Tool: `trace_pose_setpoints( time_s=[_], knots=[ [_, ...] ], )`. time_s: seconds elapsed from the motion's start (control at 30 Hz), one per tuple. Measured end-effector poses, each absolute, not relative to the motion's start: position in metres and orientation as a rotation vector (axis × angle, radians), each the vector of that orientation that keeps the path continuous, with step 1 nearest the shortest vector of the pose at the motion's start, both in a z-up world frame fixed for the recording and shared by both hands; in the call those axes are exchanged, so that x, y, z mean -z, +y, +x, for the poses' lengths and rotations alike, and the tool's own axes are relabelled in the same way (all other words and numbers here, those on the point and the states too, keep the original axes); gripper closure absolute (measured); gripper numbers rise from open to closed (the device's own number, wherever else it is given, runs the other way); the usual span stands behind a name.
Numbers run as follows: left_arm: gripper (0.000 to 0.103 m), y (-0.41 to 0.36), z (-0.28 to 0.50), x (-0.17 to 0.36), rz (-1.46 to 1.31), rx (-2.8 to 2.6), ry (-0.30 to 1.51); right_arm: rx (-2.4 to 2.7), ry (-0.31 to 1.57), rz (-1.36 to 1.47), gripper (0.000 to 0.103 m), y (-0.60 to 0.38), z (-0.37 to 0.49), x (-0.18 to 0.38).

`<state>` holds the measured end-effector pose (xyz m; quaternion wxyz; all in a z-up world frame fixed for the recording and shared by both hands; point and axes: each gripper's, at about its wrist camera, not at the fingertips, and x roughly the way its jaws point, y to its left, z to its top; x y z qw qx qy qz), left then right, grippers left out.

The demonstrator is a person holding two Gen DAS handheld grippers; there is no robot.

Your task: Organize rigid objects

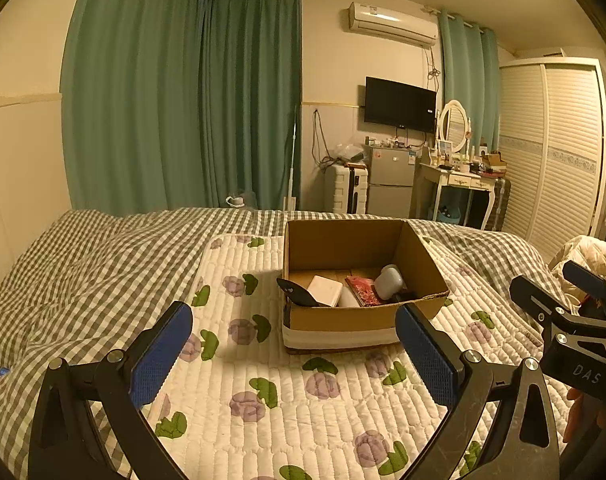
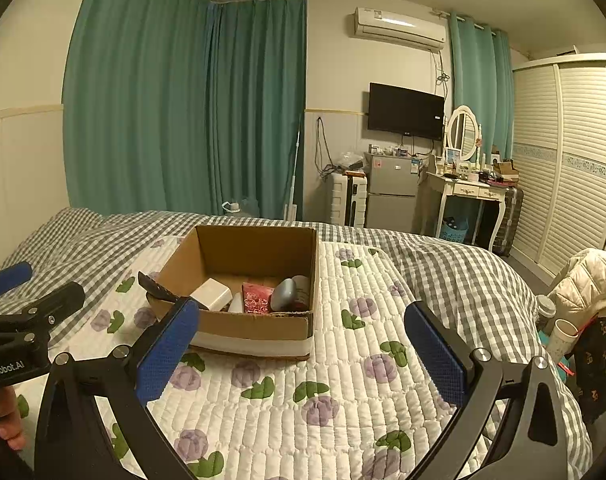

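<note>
**I am looking into a lived-in bedroom**

I am seeing a bed (image 1: pixel 83 264) lying under a grey-and-white checked cover, with a quilted floral pad (image 1: pixel 287 392) spreading over it. Green curtains (image 1: pixel 183 100) are hanging floor to ceiling along the far wall, and an air conditioner (image 1: pixel 393 24) is sitting high above a wall-mounted television (image 1: pixel 400 104). Below these I am making out a small two-door fridge (image 1: pixel 391 178), a white suitcase (image 1: pixel 345 189) and a dressing table (image 1: pixel 459 184) carrying an oval mirror (image 1: pixel 453 125) and toiletries. A louvred wardrobe (image 1: pixel 555 152) is filling the right wall, and a puffy pale jacket (image 2: pixel 587 276) is draping nearby
</note>
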<state>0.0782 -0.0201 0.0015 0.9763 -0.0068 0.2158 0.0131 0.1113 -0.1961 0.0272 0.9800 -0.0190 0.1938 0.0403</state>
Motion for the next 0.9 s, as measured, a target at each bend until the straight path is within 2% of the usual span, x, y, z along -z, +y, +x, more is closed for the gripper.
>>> trace_pose_setpoints(
  time_s=[0.9],
  knots=[
    [0.0,-0.0207,0.0757,-0.0039,0.01,-0.033,0.435,-0.07,0.41,-0.04,0.0,-0.1992,0.1139,-0.0206]
  ],
)
